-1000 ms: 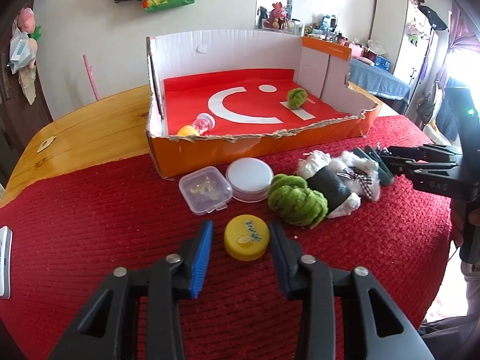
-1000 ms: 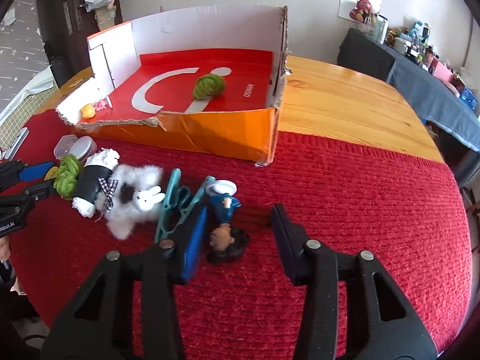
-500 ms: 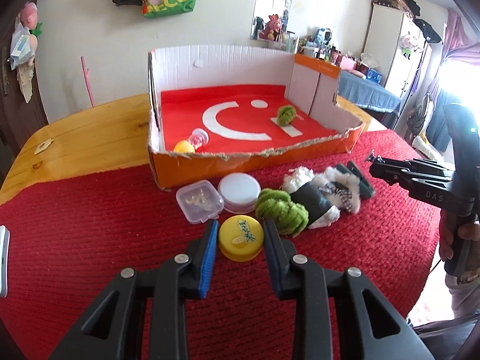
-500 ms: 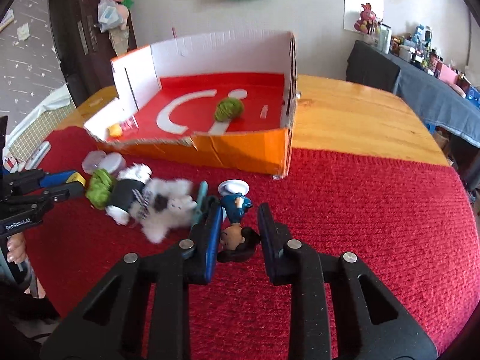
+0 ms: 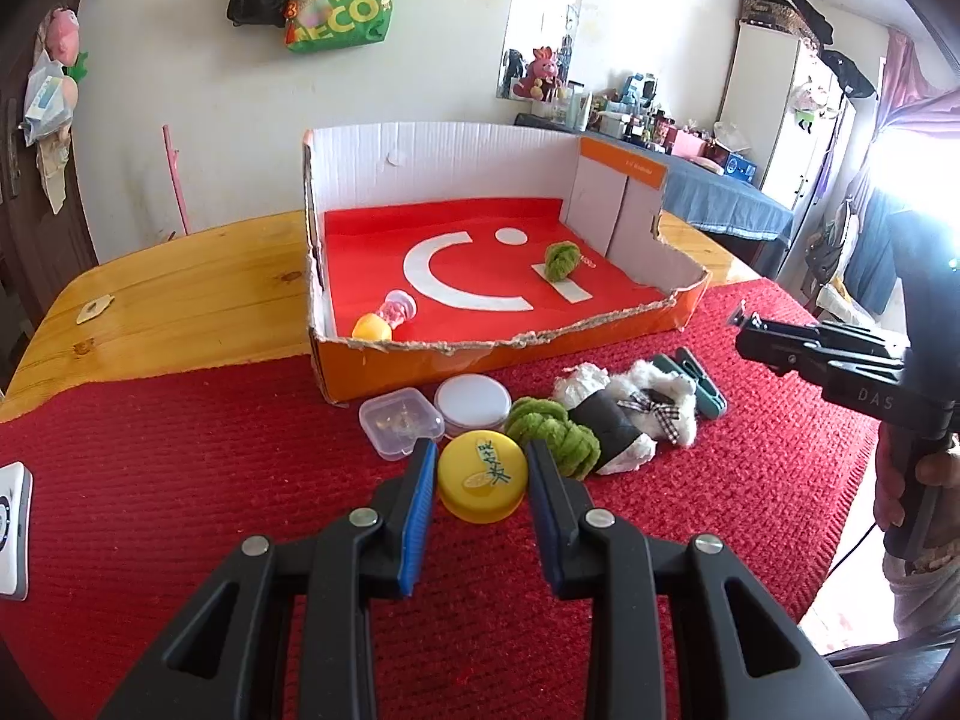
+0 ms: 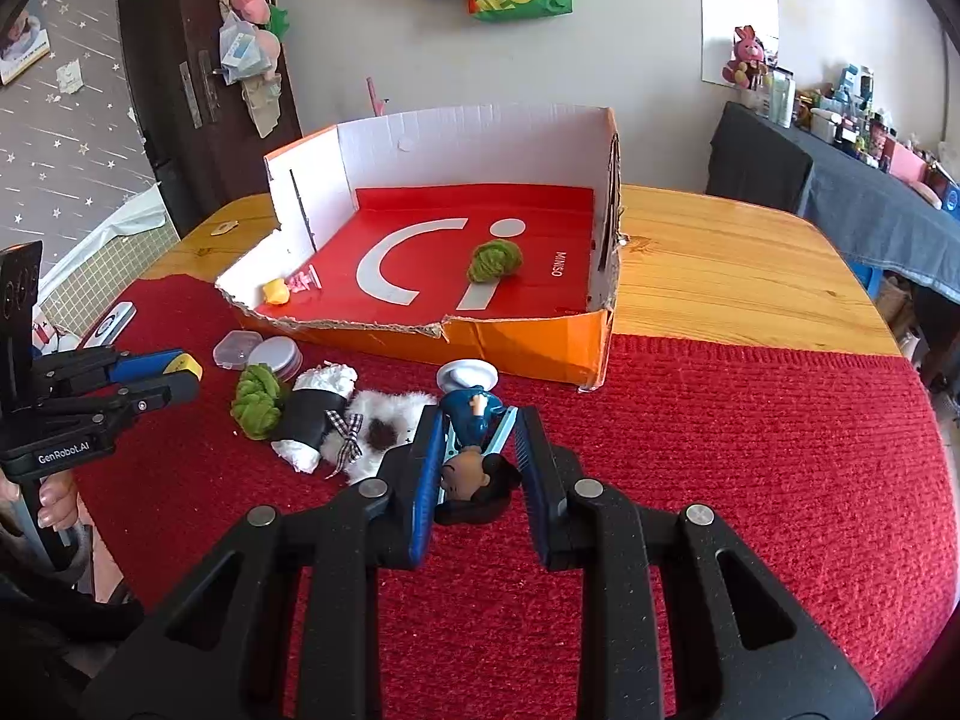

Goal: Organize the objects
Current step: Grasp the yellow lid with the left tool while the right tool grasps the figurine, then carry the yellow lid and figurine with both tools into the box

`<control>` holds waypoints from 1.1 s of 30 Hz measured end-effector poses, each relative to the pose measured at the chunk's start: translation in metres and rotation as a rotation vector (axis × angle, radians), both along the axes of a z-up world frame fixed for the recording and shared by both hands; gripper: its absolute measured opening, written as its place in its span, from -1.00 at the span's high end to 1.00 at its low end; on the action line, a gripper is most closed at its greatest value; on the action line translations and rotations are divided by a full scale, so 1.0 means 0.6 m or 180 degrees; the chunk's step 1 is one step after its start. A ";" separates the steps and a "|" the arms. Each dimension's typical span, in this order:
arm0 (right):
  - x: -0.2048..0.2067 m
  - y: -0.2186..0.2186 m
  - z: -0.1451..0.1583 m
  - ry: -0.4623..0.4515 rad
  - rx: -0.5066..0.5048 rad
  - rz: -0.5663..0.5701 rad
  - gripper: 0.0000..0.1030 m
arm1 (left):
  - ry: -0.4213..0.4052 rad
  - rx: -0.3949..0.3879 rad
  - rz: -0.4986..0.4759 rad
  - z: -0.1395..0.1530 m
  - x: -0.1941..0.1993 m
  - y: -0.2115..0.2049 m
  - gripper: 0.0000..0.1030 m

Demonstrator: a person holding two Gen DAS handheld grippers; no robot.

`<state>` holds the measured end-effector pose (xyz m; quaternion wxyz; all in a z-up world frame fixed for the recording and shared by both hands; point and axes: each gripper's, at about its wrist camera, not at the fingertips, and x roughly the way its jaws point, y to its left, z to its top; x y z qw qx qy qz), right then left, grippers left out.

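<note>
My left gripper (image 5: 480, 453) is shut on a flat yellow tin (image 5: 483, 483) just above the red cloth. In the right wrist view it (image 6: 189, 375) shows at the left with the tin (image 6: 187, 365) in its tips. My right gripper (image 6: 477, 438) is shut on a small sailor figure (image 6: 471, 414) with a blue suit and white cap, lying head towards me. A teal clip (image 6: 503, 429) shows under the figure; I cannot tell whether it is gripped too. The orange cardboard box (image 5: 492, 354) with a red floor stands behind.
On the cloth before the box lie a clear plastic case (image 5: 399, 423), a white round lid (image 5: 474, 402), a green yarn knot (image 5: 552, 438), a white-and-black plush (image 5: 624, 420) and teal clips (image 5: 696, 384). Inside the box are a green yarn ball (image 5: 561, 258) and a yellow ball (image 5: 372, 327).
Both pairs of jaws closed: the left on the yellow tin, the right on the sailor figure. Both views then rose a little above the cloth.
</note>
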<state>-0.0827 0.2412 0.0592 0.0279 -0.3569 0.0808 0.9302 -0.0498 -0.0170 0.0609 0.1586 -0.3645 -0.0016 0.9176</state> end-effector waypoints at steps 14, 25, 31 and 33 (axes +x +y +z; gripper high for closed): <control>-0.013 -0.003 0.030 0.0081 0.0007 0.0052 0.55 | 0.0235 0.0000 -0.0056 0.054 -0.004 0.001 0.39; -0.056 0.013 0.050 0.0084 0.0020 0.0079 0.55 | 0.0238 -0.0005 -0.0033 0.070 -0.054 -0.006 0.39; -0.086 0.025 0.048 -0.0004 0.0034 0.0110 0.55 | 0.0163 -0.0014 -0.0084 0.068 -0.080 -0.004 0.39; -0.102 0.029 0.044 -0.0077 0.0053 0.0150 0.55 | 0.0122 -0.0038 -0.0124 0.065 -0.094 0.000 0.39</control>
